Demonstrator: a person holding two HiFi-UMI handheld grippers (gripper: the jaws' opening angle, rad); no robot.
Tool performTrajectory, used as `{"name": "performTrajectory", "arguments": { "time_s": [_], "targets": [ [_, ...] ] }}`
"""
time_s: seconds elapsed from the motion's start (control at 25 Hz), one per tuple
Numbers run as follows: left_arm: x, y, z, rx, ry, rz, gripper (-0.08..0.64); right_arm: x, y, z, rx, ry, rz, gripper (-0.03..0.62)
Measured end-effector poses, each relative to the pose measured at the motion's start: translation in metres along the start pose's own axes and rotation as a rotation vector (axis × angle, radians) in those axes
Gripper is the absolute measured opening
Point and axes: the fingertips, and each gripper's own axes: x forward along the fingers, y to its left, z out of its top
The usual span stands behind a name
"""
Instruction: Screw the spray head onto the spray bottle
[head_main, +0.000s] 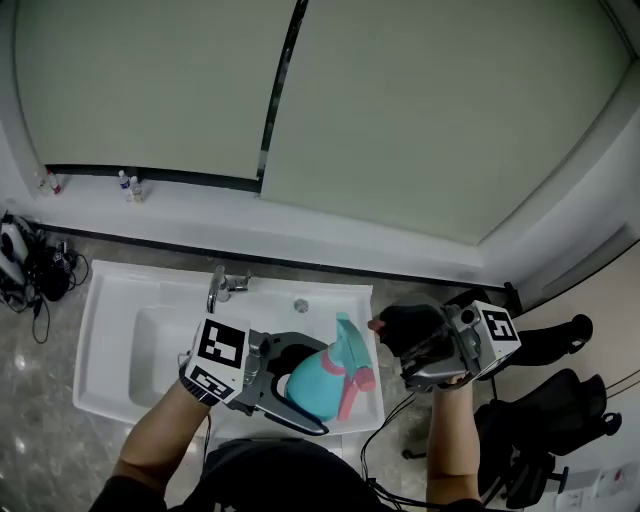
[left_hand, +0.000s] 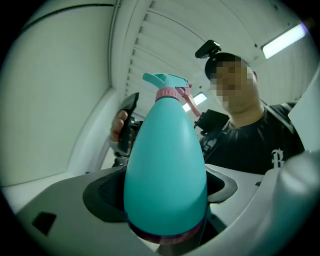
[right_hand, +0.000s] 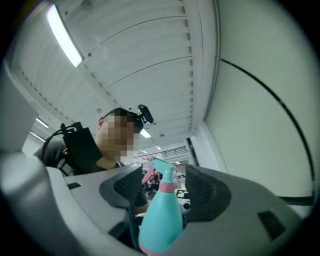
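Nearest first: counted one teal spray bottle (left_hand: 165, 170), clamped round its fat lower body between the pads of the left gripper (head_main: 305, 385). Hung tilted over the front right part of the sink in the head view. Looked plain teal on the side facing the camera.

Carried one spray head (left_hand: 167, 82) on its neck, teal nozzle plus one pink collar (left_hand: 166, 94) and one pink trigger (head_main: 352, 392). Couldn't tell how far down the thread it sat.

Found the right gripper (right_hand: 161, 180) just to the right of that spray head, jaws spread wide and gripping nothing. Saw the bottle's neck through the gap in the right gripper view, with neither pad on it.

Counted two marker cubes, left (head_main: 218, 355) and right (head_main: 497, 327), printed with black-and-white square codes.

Spotted one white emblem (left_hand: 277, 159) on the black shirt (left_hand: 250, 145) in the left gripper view, too small to read.

Below and beyond: one white sink (head_main: 110, 300) with one chrome faucet (head_main: 218, 288) at its back rim. Noticed one tangle of black cables (head_main: 35, 270) on the floor to its left.

Farthest: made out two small bottles (head_main: 130, 186) on the ledge by the wall, labels too tiny to read.
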Motion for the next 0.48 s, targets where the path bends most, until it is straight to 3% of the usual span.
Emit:
{"name": "performTrajectory", "arguments": {
  "time_s": [0.12, 0.2, 0.4, 0.48],
  "targets": [
    [0.027, -0.019, 0.001, -0.023, 0.004, -0.164, 0.414, 0.016, 0.018, -0.012, 0.047, 0.053, 0.209, 0.266],
    [0.038, -0.027, -0.003, -0.033, 0.020, -0.221, 0.414, 0.031, 0.030, -0.021, 0.080, 0.109, 0.302, 0.282],
    [0.039, -0.040, -0.011, -0.051, 0.006, -0.282, 0.414, 0.060, 0.048, -0.034, 0.103, 0.186, 0.412, 0.281],
    [0.035, -0.040, -0.009, -0.059, -0.021, -0.290, 0.414, 0.065, 0.049, -0.036, 0.091, 0.195, 0.402, 0.231]
  ]
}}
